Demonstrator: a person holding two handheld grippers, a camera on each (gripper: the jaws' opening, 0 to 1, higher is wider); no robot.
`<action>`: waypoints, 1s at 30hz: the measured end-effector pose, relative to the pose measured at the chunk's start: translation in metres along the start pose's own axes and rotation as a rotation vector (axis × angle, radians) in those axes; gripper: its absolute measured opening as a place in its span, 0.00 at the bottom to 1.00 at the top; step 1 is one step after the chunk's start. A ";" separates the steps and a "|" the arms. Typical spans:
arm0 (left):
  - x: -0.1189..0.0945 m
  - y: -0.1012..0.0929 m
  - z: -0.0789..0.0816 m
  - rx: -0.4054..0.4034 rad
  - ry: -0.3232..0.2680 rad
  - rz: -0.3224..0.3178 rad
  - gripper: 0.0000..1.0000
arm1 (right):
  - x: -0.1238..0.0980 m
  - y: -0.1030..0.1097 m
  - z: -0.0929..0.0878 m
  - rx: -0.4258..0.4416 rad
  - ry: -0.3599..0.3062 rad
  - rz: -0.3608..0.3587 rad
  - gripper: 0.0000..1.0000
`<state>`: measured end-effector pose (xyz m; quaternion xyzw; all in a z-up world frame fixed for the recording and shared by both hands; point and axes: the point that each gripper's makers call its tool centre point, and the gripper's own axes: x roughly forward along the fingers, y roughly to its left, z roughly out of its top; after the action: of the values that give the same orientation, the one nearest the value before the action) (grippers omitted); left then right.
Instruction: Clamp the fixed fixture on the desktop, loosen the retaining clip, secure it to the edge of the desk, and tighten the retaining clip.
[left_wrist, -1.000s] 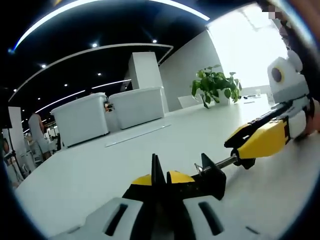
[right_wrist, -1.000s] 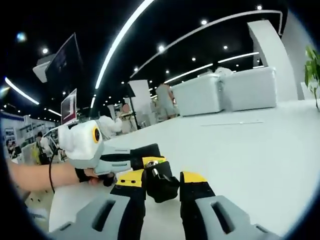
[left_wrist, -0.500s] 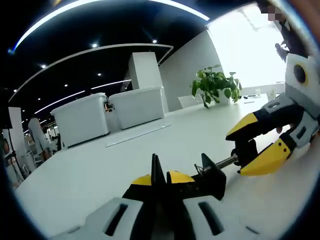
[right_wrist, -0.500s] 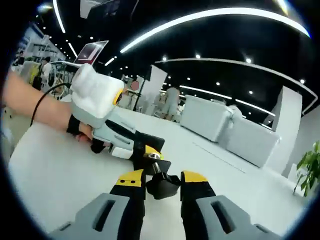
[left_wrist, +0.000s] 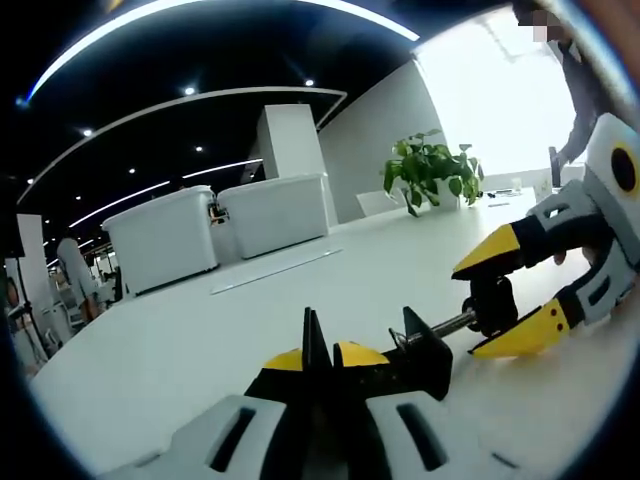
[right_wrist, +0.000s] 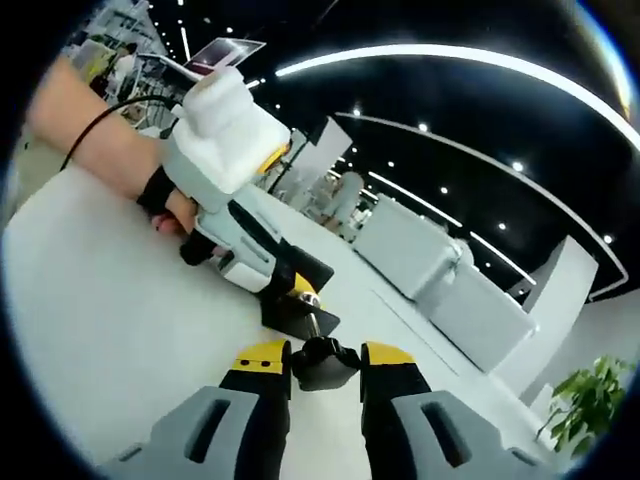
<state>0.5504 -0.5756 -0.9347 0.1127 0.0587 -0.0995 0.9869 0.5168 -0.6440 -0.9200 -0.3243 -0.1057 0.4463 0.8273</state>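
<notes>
black clamp (left_wrist: 415, 352) gripped by left gripper (left_wrist: 322, 362); right gripper (right_wrist: 325, 362) pinches its knob (right_wrist: 322, 357).

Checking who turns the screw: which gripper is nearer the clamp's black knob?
Right. The right gripper is shut on the black knob; the left gripper grips the clamp body at the screw's other end.
</notes>
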 end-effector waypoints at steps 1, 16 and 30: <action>0.000 0.000 0.000 0.000 0.000 0.000 0.07 | 0.000 0.000 0.000 0.003 0.000 0.001 0.26; 0.000 0.001 0.001 0.000 0.001 -0.001 0.07 | -0.011 -0.028 -0.005 0.941 -0.082 0.073 0.25; 0.001 0.002 0.000 -0.003 0.001 0.000 0.07 | -0.006 -0.011 -0.002 0.870 -0.059 0.128 0.20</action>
<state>0.5518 -0.5738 -0.9341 0.1114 0.0592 -0.0993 0.9870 0.5214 -0.6538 -0.9136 0.0614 0.0887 0.5087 0.8541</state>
